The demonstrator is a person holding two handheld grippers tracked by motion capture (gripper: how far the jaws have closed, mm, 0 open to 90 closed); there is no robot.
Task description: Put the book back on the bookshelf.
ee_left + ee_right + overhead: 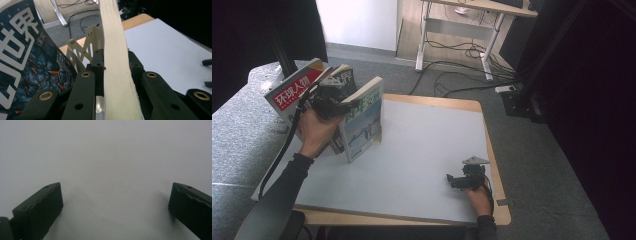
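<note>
Books — three of them, as far as the high view shows — stand in a loose, fanned row at the table's left edge: a red-covered magazine [294, 92] farthest out, a dark-covered one [343, 80] in the middle, and a thick pale-blue book [363, 120] nearest the table's centre, upright on its lower edge and tilted a little. The grey table mat [422, 150] is otherwise bare. A perforated metal bookend [83, 48] shows in the left gripper view, between the dark cover and the thick book's page block [116, 62].

The left gripper [329, 102] is clamped across that page block, one jaw on each side of it, pressed against the paper. The right gripper [464, 181] rests low near the table's right front corner, well apart from the books, its jaws spread wide over the mat with nothing between them.

My reading: the row is largely set up, and the last book is being seated or straightened — what remains is to bring it square against its neighbours and let go.
</note>
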